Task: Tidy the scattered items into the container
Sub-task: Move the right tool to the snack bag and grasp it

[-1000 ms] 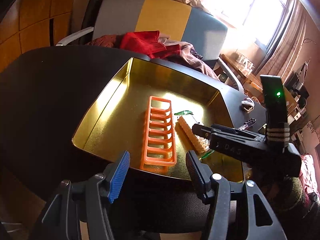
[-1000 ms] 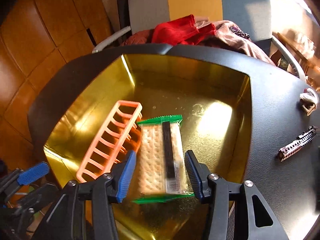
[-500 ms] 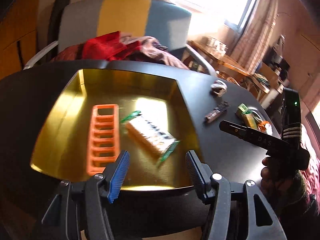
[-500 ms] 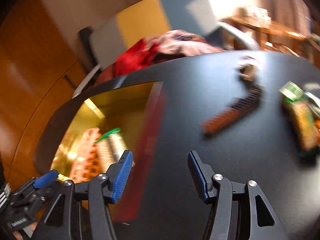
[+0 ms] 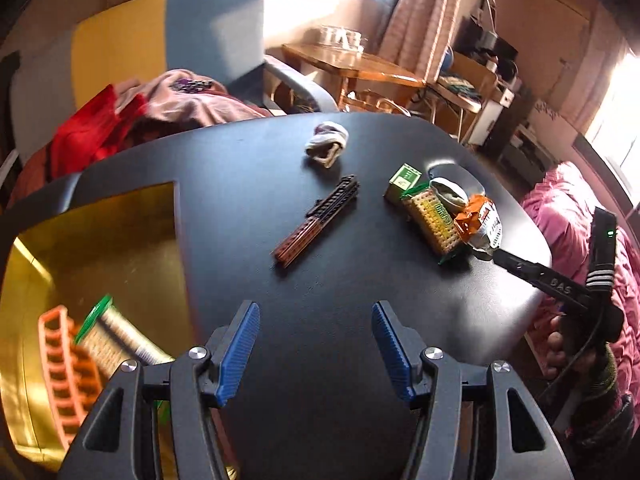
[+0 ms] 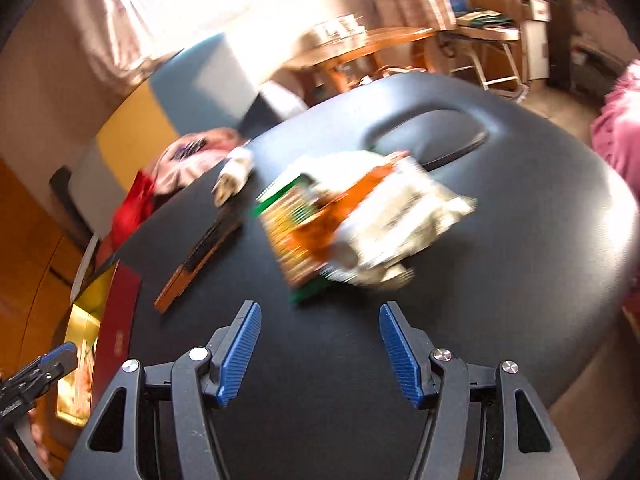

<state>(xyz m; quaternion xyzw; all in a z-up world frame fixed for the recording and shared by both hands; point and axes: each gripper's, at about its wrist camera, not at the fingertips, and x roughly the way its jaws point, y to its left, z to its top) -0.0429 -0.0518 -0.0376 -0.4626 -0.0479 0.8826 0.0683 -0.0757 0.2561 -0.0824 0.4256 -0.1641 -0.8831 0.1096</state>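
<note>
Both hand-held grippers are over the black bench [image 5: 320, 264] w/ nothing between the pads. The left hand-held gripper [image 5: 316, 344] stands wide and empty. The right hand-held gripper [image 6: 320, 348] is empty too, jaws opening, pointed at the pile on the right.

The gold container [image 5: 100, 248] sits at the left edge; an orange rack [image 5: 64, 364] and one cracker pack [image 5: 120, 340] already lie in it. Left on the bench: a brown-black comb-like strip [image 5: 316, 220] mid-bench, a rolled sock [image 5: 326, 144] farther back, and at the right a heap: green box [image 5: 404, 180], second cracker pack [image 5: 432, 220], orange-white snack bag [image 5: 478, 220], all touching or overlapping.

Risks, as I see it:
- The heap is the trouble. Closing on the top bag could drag the crackers along, or nip only loose wrapper so it slips out on the way over.
- It lies near the right edge, so a shove could push smth off.
- Squeezing the crackers hard would prob. crush them.
- Right view is v. blurred; aiming from that is shaky.
- The strip lies flat & thin, so pads may skid over it.
</note>
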